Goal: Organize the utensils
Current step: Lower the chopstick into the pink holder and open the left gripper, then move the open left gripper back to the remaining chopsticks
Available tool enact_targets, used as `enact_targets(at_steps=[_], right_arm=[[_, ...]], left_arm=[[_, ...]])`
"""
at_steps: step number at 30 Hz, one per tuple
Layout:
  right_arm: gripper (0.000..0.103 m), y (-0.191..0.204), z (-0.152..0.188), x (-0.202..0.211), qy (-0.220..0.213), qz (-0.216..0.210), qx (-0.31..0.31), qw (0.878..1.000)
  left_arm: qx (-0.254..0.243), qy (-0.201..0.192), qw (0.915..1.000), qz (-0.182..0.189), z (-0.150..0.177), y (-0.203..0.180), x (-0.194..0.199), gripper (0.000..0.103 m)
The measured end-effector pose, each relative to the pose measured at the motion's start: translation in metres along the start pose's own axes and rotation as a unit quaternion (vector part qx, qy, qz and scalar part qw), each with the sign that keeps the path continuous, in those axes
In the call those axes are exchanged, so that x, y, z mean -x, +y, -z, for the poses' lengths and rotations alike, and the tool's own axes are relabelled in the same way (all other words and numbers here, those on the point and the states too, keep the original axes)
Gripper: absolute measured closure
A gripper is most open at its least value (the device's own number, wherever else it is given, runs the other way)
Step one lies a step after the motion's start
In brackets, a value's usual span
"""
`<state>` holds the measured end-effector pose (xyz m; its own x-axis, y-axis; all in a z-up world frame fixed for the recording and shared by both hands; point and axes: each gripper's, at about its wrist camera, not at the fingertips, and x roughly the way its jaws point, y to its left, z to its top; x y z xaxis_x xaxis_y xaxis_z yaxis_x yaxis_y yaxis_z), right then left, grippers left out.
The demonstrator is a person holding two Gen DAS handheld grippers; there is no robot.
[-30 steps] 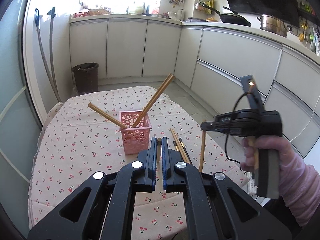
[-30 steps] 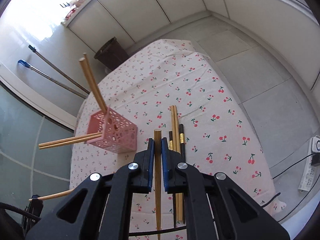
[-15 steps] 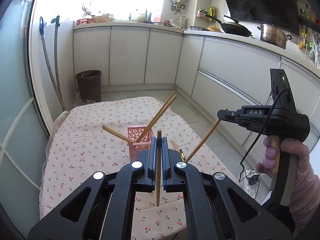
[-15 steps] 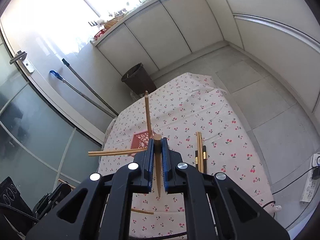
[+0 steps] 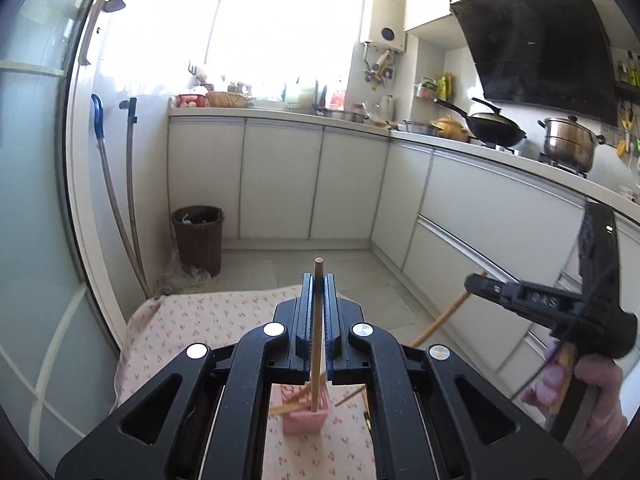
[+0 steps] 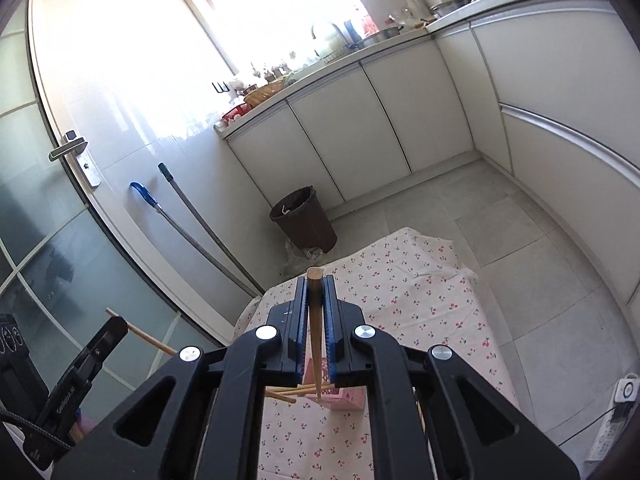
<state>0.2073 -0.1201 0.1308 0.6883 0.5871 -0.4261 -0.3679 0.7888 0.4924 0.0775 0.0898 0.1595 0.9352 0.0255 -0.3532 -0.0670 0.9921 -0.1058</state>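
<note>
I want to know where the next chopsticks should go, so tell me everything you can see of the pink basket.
The pink basket is a small square holder, plastic by the look, with walls pierced by round holes. It stands upright on the cherry-print tablecloth, low in both views and partly hidden behind each claw. Several wooden chopsticks already sit in it, leaning out over its rim. Neither claw touches it.

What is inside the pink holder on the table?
The pink holder has wooden chopsticks sticking out sideways toward the left. Its interior and their exact number are hidden by the right gripper's fingers.
</note>
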Motion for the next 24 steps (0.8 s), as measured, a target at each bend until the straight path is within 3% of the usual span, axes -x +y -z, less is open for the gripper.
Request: enact_targets(at_steps=[3, 6, 9, 14, 18, 24], right_arm=[[0.095, 0.006, -0.003, -0.010, -0.005, 0.006, 0.013, 1.000], [0.095, 0.007, -0.002, -0.022, -0.005, 0.007, 0.014, 1.000], [0.095, 0.005, 0.000, -0.033, 0.000, 0.008, 0.009, 1.000], [0.095, 0.002, 0.008, -0.042, 0.004, 0.016, 0.009, 1.000], [0.095, 0.002, 0.010, -0.049, 0.007, 0.022, 0.013, 1.000], [0.095, 0.007, 0.012, -0.071, 0.011, 0.024, 0.013, 1.000]], left_arm=[[0.012, 0.006, 0.9998, -0.012, -0.003, 0.007, -0.025, 0.099], [0.037, 0.040, 0.9985, -0.009, 0.003, 0.017, -0.057, 0.097], [0.062, 0.051, 0.9966, -0.020, 0.012, 0.027, -0.069, 0.085], [0.108, -0.010, 0.9936, -0.033, 0.013, 0.041, -0.032, 0.078], [0.117, -0.052, 0.9912, -0.033, 0.002, 0.043, -0.006, 0.067], [0.102, -0.058, 0.9928, -0.024, 0.001, 0.034, -0.002, 0.066]])
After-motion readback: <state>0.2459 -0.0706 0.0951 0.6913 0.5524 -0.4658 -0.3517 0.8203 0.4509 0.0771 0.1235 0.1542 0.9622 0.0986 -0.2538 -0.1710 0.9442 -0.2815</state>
